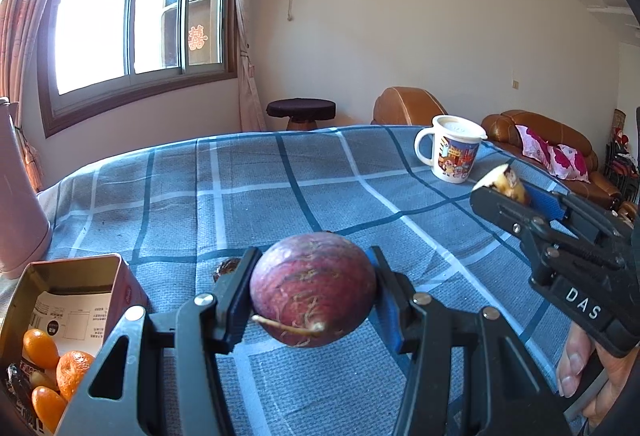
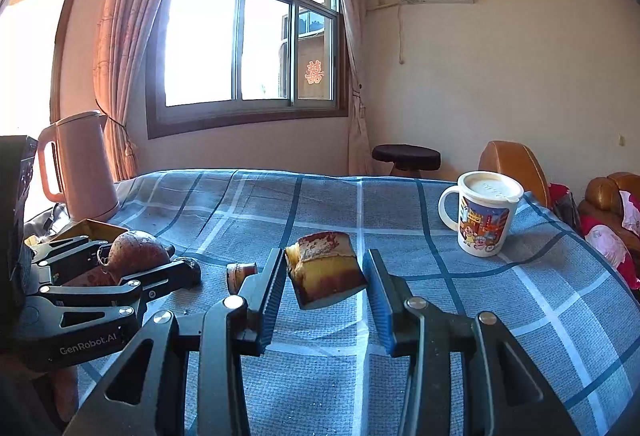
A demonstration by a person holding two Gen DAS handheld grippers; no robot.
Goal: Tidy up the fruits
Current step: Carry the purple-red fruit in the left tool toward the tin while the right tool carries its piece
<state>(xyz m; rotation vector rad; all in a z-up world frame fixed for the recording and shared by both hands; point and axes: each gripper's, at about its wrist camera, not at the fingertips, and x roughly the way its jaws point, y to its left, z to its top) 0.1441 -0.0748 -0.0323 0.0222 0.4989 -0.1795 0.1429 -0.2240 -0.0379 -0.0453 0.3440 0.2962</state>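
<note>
My left gripper [image 1: 313, 290] is shut on a round purple passion fruit [image 1: 313, 294] and holds it above the blue checked tablecloth [image 1: 280, 188]. An open tin box [image 1: 76, 292] with several small oranges [image 1: 68, 372] sits at the lower left. My right gripper [image 2: 325, 286] holds a cut fruit wedge [image 2: 325, 270] with yellow flesh and dark red skin between its fingers; it also shows at the right of the left wrist view [image 1: 505, 183]. The left gripper with the passion fruit [image 2: 136, 254] shows at the left of the right wrist view.
A white cartoon mug [image 2: 482, 214] with a lid stands at the far right of the table. A pink kettle [image 2: 78, 166] stands at the far left. A small brown fruit piece [image 2: 240, 272] lies on the cloth. Brown sofas [image 1: 536, 140] and a stool [image 1: 301, 112] stand beyond the table.
</note>
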